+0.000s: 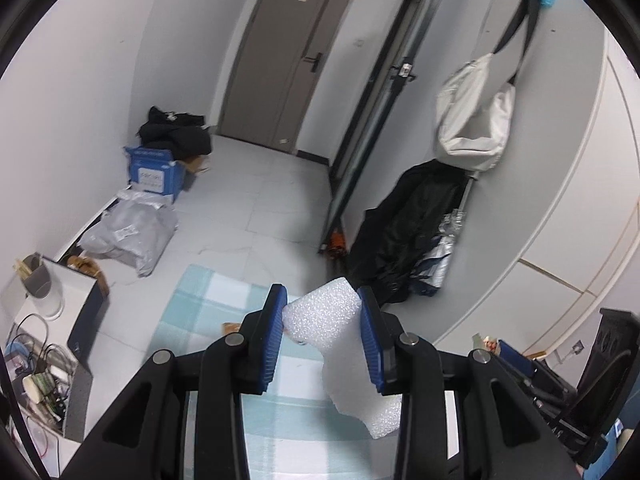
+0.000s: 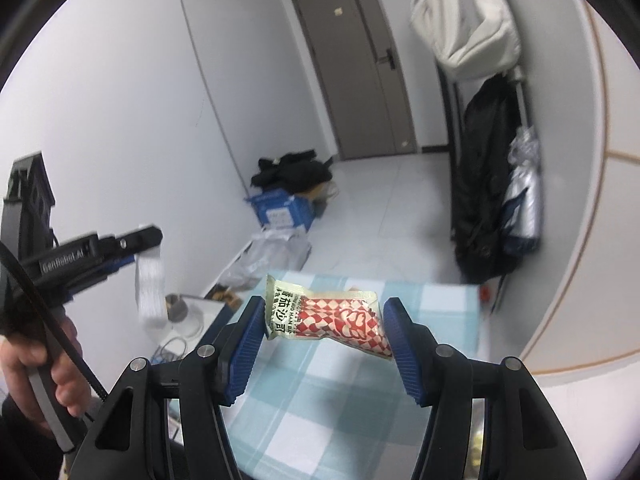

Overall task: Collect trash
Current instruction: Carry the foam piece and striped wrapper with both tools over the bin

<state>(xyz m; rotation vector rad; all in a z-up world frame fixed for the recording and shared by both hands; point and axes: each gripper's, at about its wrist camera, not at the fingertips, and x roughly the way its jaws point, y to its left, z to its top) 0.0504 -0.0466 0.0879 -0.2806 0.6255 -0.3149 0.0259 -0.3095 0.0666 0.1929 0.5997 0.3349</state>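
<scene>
My left gripper is shut on a white foam sheet, which is pinched between the blue pads and hangs bent below them. In the right wrist view my right gripper is shut on a red-and-white checked sauce packet held crosswise between its pads, clear of the checked cloth. That view also shows the left gripper at the left, held in a hand, with the white foam sheet dangling from it.
A pale blue checked cloth lies under both grippers. By the left wall sit a blue box under black clothes and a grey mailer bag. Black coats and a white bag hang at the right. A brown door stands behind.
</scene>
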